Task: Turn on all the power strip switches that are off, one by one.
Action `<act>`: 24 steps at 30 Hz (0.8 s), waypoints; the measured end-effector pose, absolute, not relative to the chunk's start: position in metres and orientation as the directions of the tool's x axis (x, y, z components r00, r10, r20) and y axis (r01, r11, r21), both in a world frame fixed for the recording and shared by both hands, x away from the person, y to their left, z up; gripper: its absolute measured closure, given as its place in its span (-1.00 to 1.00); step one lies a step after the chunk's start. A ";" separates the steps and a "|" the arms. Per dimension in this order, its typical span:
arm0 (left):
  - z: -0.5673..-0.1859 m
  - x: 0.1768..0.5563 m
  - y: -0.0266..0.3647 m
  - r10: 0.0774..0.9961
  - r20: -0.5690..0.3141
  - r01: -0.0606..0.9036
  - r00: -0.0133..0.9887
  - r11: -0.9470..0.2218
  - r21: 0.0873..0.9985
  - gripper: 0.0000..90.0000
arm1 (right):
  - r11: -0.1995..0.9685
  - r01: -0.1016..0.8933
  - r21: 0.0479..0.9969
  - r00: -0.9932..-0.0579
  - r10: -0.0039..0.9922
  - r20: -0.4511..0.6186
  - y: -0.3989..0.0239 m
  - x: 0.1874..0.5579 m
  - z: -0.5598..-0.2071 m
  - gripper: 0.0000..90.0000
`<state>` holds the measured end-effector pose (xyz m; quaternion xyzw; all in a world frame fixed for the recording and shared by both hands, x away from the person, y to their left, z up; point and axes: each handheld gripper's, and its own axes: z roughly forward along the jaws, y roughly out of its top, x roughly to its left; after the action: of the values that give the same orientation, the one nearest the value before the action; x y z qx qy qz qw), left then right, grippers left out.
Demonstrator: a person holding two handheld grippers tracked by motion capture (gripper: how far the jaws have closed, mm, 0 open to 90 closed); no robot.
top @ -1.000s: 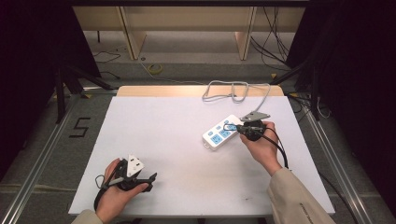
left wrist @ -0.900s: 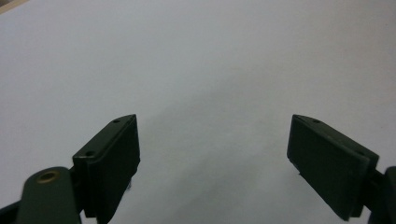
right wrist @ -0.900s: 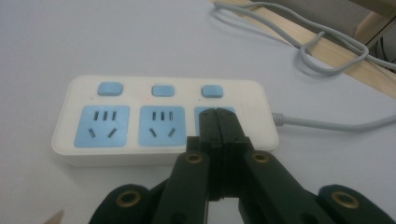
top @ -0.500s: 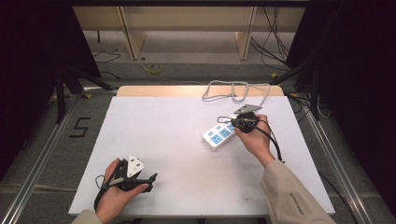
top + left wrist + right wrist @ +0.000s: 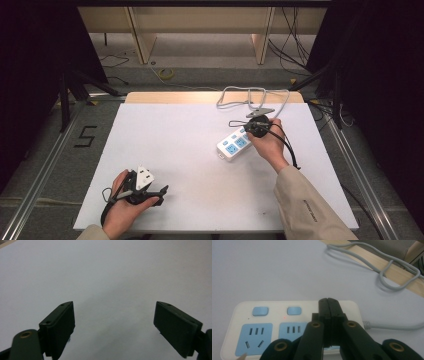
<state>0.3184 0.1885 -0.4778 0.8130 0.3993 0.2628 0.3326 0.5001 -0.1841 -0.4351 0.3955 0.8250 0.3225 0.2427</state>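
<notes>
Two hand-held grippers over a white table, one spread wide, one pressed together above a power strip

Nearest the person, the left gripper lies low at the table's near edge in the left hand; in the left gripper view its jaws stand wide apart with bare white surface between them and nothing held. Farther out, the right gripper has its jaws closed flat against each other, their tips directly over the power strip, above its third switch position, though contact with the strip cannot be told. To the left of those tips sit two blue switches with a small red light by the second one, and blue sockets below them. Beyond the tips, the strip's grey cord loops across the wooden far edge of the table
</notes>
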 end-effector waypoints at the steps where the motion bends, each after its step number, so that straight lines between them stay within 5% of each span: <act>1: -0.478 0.318 0.188 0.825 0.160 0.474 0.542 -0.457 0.753 -0.62 | 0.478 0.497 0.724 -0.570 0.809 -0.143 -0.183 0.501 -0.436 1.00; 24: -0.478 0.318 0.188 0.824 0.159 0.473 0.544 -0.458 0.753 -0.62 | 0.466 0.557 0.688 -0.548 0.828 -0.117 -0.176 0.525 -0.441 1.00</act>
<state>0.3181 0.1881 -0.4784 0.8125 0.3988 0.2621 0.3348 0.5252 -0.1762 -0.4413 0.4192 0.8261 0.3025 0.2245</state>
